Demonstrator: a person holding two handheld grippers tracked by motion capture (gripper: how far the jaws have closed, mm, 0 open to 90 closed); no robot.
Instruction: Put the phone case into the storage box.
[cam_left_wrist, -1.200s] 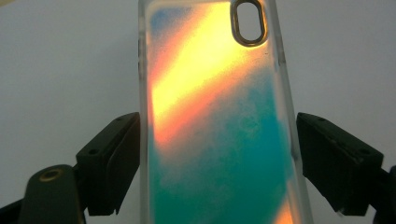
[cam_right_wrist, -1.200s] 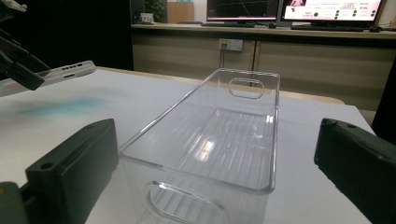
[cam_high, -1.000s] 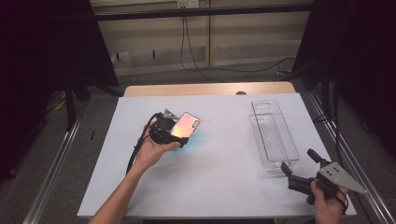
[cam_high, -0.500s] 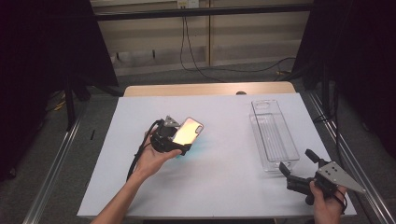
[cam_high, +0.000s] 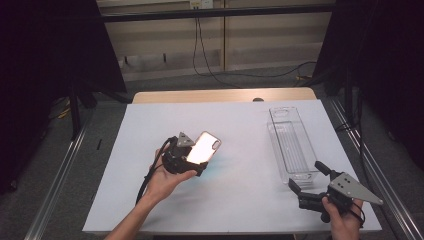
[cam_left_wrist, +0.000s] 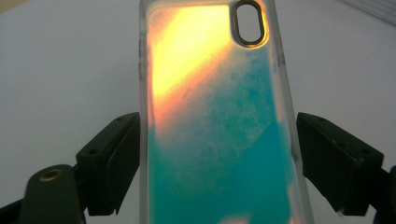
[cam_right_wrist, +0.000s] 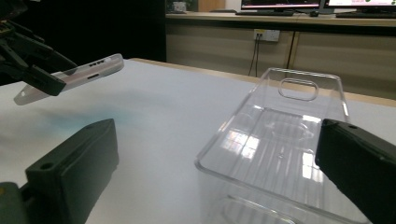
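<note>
Compared with the earlier high view, the left hand-held gripper (cam_high: 192, 159) had carried the phone case (cam_high: 204, 147) a little to the right and toward the person's side of the table (cam_high: 240, 210); the case's tilt looked much the same. The right hand-held gripper (cam_high: 306, 180) had stayed about where it was, near the table's front right corner, and the clear plastic tray (cam_high: 292, 137) had not shifted.

In the left gripper view, the phone case (cam_left_wrist: 219, 121) stood between the 2 black jaws, its long edges at their inner faces, so the left hand-held gripper (cam_left_wrist: 217, 154) was clenched across the case's width. The case was transparent at the rim, with a back that ran from yellow-orange near the oval camera cutout (cam_left_wrist: 250, 21) to teal lower down. It was held off the table, above the white surface left of centre, and cast a faint teal glow (cam_high: 227, 167) on the table just beside it.

In the right gripper view, the right hand-held gripper (cam_right_wrist: 219, 172) had its jaws spread wide with nothing gripped; the near end of the clear plastic tray (cam_right_wrist: 275, 140) lay ahead of them on the table. The phone case (cam_right_wrist: 74, 77) showed farther off at the upper left, tilted, well apart from the tray.
</note>
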